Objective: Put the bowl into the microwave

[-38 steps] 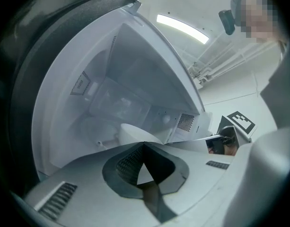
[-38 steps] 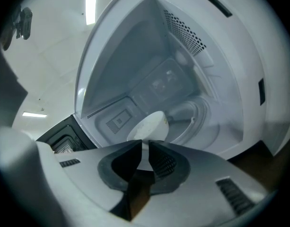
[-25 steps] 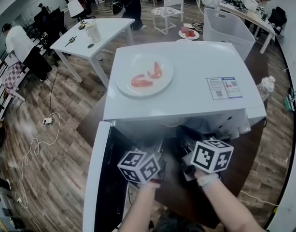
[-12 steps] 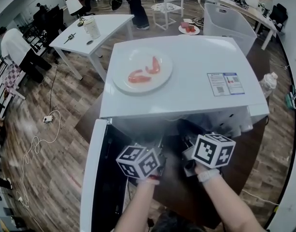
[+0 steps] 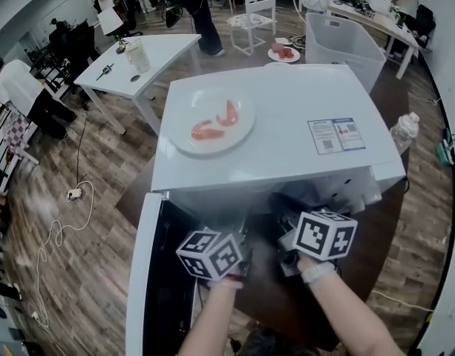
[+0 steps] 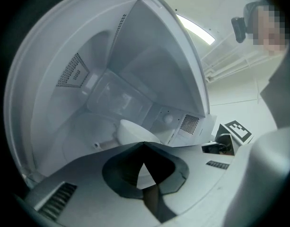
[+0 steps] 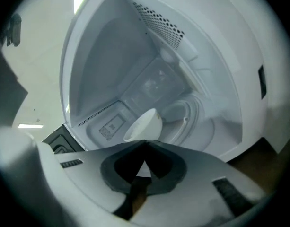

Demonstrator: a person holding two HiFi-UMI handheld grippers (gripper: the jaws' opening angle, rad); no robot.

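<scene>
The white bowl (image 6: 133, 132) is inside the open white microwave (image 5: 279, 124), just above its glass turntable (image 7: 194, 117). My left gripper (image 6: 144, 144) is shut, its tips pinching the bowl's near edge. In the right gripper view the bowl (image 7: 145, 124) looks tilted, and my right gripper (image 7: 145, 142) is also shut at its rim. In the head view both marker cubes, left (image 5: 211, 254) and right (image 5: 325, 236), sit side by side at the oven's mouth. The jaw tips and the bowl are hidden there under the oven's top.
A white plate (image 5: 212, 121) with pink food lies on the microwave's top. The oven door (image 5: 148, 273) hangs open on the left. Around stand a white table (image 5: 145, 58), a grey bin (image 5: 342, 43), a bottle (image 5: 403, 133) and several people.
Both grippers stay at the oven's mouth. The head view has shifted slightly, and people in the background have moved.
</scene>
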